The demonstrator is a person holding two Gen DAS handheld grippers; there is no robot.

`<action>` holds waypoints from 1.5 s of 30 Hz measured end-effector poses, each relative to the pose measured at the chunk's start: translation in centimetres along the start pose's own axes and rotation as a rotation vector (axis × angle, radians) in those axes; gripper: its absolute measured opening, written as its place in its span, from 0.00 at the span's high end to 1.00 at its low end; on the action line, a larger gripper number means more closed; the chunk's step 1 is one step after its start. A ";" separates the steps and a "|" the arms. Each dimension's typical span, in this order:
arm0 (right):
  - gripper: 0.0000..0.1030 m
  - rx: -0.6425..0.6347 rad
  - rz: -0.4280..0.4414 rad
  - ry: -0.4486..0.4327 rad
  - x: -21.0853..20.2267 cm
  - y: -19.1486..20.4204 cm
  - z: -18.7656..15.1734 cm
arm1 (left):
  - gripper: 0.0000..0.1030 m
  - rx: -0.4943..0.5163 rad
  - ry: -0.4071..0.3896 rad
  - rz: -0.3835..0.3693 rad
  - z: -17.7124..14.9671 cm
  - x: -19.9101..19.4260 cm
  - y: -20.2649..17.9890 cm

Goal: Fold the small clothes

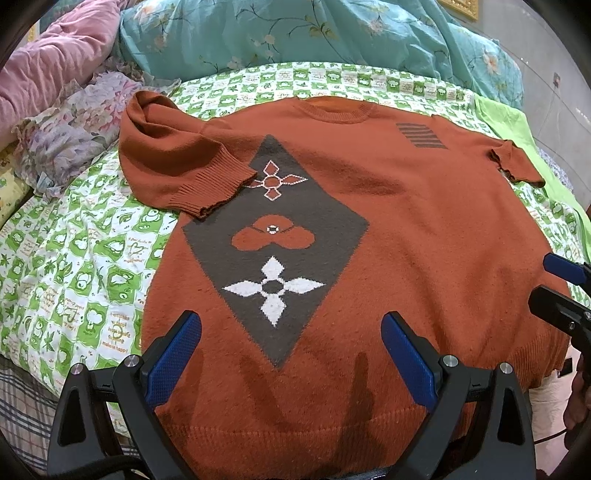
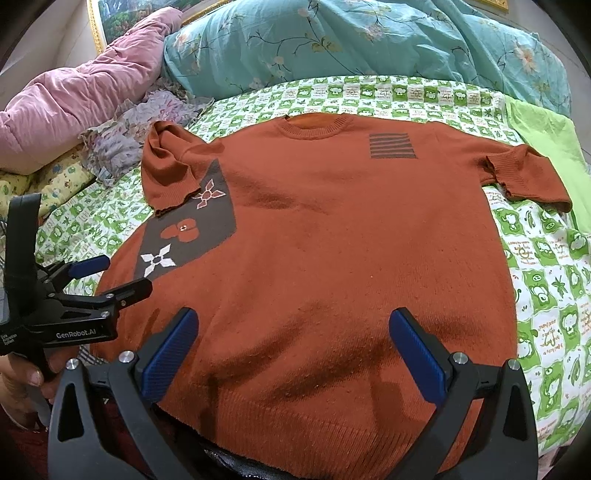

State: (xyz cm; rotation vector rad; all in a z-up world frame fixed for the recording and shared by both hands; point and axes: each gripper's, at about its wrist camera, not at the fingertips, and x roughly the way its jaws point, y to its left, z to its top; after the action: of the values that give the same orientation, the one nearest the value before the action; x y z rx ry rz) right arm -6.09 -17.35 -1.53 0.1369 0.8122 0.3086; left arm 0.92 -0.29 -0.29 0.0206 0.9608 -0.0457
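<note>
Hovering both tongs, left (image 1: 291, 354) and right (image 2: 293, 352), jaws apart and empty, I find the sweater (image 1: 369, 229) flat on the bed (image 1: 74, 266); one sleeve (image 1: 177, 173) folded in, rest outstanding.

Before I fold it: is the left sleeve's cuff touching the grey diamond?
Touching. Left wrist view shows the cuff lying across the grey diamond's upper edge.

The sweater (image 1: 388, 229) is rust orange, with a grey diamond (image 1: 275, 240) holding white and orange flower motifs and a patch of grey stripes (image 1: 421, 135). The sheet (image 1: 74, 280) is green-and-white checked. The quilt (image 1: 295, 33) is teal, floral. Tool pads (image 1: 173, 363) are blue.
</note>
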 end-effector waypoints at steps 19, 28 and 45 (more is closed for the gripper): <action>0.01 0.032 -0.019 -0.041 0.1 -3.0 1.0 | 0.05 0.002 -0.003 -0.020 1.7 1.7 -0.1; 0.13 0.099 -0.157 -0.098 0.5 -11.5 5.8 | 0.05 -0.003 -0.007 -0.069 5.6 3.2 0.0; 0.55 0.151 -0.369 0.060 9.8 -26.9 14.5 | 0.04 -0.038 -0.062 -0.036 14.1 7.0 0.8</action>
State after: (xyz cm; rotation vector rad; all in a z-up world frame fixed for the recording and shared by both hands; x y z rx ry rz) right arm 16.71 -39.71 -4.75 0.1168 0.9021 -0.0974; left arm 16.48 -0.24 2.06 -0.0330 0.9003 -0.0610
